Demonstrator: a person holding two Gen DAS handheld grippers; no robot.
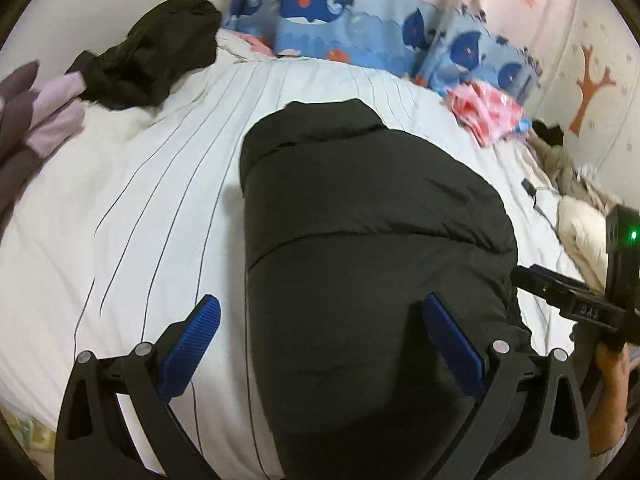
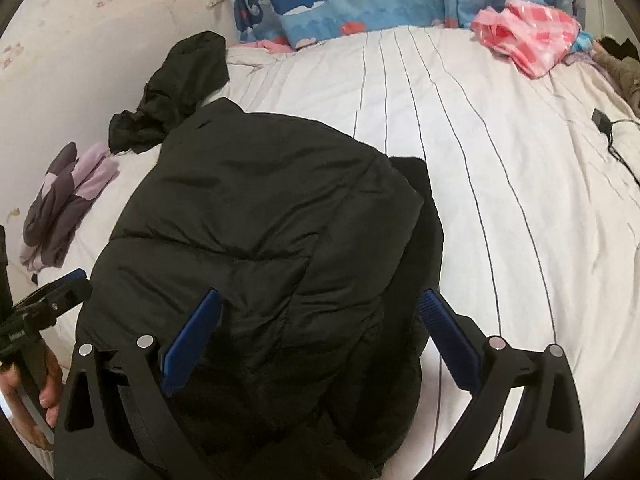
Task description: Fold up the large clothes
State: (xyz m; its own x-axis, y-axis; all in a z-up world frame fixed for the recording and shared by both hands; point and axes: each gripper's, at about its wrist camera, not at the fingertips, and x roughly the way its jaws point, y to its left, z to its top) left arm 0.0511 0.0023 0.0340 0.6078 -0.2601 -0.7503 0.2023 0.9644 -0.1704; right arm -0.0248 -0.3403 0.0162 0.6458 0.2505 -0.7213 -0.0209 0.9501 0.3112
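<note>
A black puffer jacket (image 1: 368, 248) lies folded into a compact bundle on the white striped bed sheet (image 1: 152, 200); it also shows in the right wrist view (image 2: 264, 240). My left gripper (image 1: 320, 320) is open above the jacket's near left edge, its right finger over the jacket and its left finger over the sheet. My right gripper (image 2: 320, 316) is open above the jacket's near right part and holds nothing. The right gripper's body (image 1: 580, 304) shows at the right edge of the left wrist view.
A second black garment (image 1: 152, 56) and a purple-grey garment (image 1: 36, 120) lie at the far left. Whale-print pillows (image 1: 328, 12) stand at the headboard. A pink checked cloth (image 1: 484, 108) and a black charger with cable (image 2: 604, 124) lie on the right.
</note>
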